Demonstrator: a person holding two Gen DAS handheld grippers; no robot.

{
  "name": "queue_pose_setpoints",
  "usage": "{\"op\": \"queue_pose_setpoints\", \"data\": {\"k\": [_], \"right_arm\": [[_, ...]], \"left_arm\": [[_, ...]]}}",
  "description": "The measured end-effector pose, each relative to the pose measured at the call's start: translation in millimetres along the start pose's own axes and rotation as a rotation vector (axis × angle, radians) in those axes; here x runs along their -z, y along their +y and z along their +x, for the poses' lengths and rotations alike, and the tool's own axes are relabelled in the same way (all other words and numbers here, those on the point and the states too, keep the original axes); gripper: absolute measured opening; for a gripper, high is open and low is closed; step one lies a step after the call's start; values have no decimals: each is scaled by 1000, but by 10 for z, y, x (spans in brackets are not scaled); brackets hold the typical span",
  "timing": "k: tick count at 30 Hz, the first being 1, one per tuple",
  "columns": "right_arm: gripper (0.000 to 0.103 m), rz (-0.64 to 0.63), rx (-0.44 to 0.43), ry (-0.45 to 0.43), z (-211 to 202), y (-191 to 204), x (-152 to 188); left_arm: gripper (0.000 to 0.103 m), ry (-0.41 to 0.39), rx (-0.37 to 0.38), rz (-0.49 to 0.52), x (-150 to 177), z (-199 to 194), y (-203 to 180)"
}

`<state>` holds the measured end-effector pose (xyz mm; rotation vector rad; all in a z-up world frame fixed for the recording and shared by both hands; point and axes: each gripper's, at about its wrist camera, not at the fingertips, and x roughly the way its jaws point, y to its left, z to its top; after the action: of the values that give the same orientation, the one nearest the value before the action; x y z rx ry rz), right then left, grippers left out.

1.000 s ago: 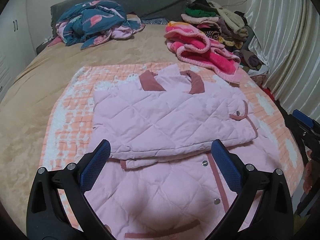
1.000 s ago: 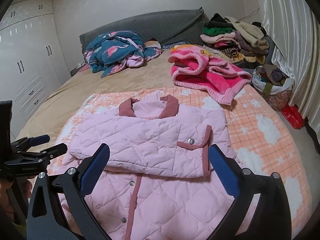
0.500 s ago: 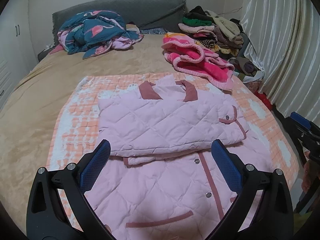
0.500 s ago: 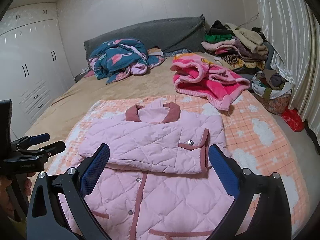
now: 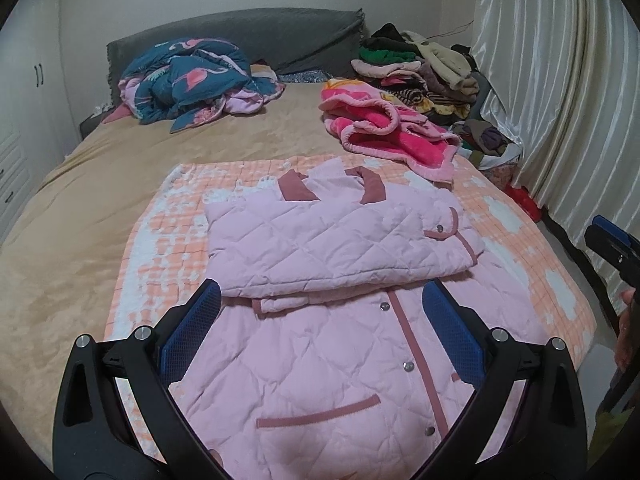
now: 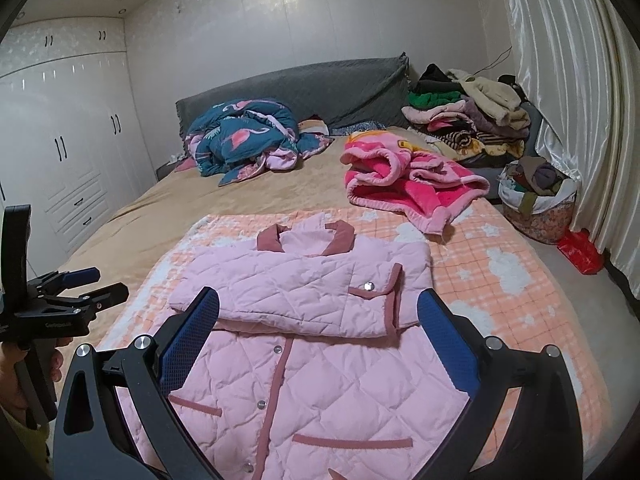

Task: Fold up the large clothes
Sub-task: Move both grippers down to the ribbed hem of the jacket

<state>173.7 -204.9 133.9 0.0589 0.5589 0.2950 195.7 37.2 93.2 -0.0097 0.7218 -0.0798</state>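
A pink quilted jacket (image 5: 320, 352) with dusty-rose trim lies face up on an orange checked blanket (image 5: 160, 248). Both sleeves are folded across its chest (image 5: 332, 248). It also shows in the right wrist view (image 6: 320, 392). My left gripper (image 5: 320, 332) is open and empty, held above the jacket's lower half. My right gripper (image 6: 320, 336) is open and empty, also above the lower half. The left gripper shows at the left edge of the right wrist view (image 6: 76, 292); the right gripper shows at the right edge of the left wrist view (image 5: 612, 244).
A tan bed (image 5: 80, 220) holds a teal flamingo quilt (image 5: 192, 80) and a pink fleece robe (image 5: 384, 132). A stack of clothes (image 5: 420, 68) sits at the back right. A laundry basket (image 6: 536, 196), curtains (image 6: 568, 100) and white wardrobes (image 6: 60, 140) surround the bed.
Both grippers have pulled back and risen from the jacket. More of its lower half with the pockets shows now. The jacket has not moved.
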Motion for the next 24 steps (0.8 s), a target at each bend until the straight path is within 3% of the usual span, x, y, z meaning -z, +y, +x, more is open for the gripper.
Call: {"op": "queue_pose_setpoints", "data": {"k": [24], "right_arm": [[99, -9, 37, -36, -748, -294, 359]], "left_arm": [[95, -2, 1, 14, 484, -298, -227]]}}
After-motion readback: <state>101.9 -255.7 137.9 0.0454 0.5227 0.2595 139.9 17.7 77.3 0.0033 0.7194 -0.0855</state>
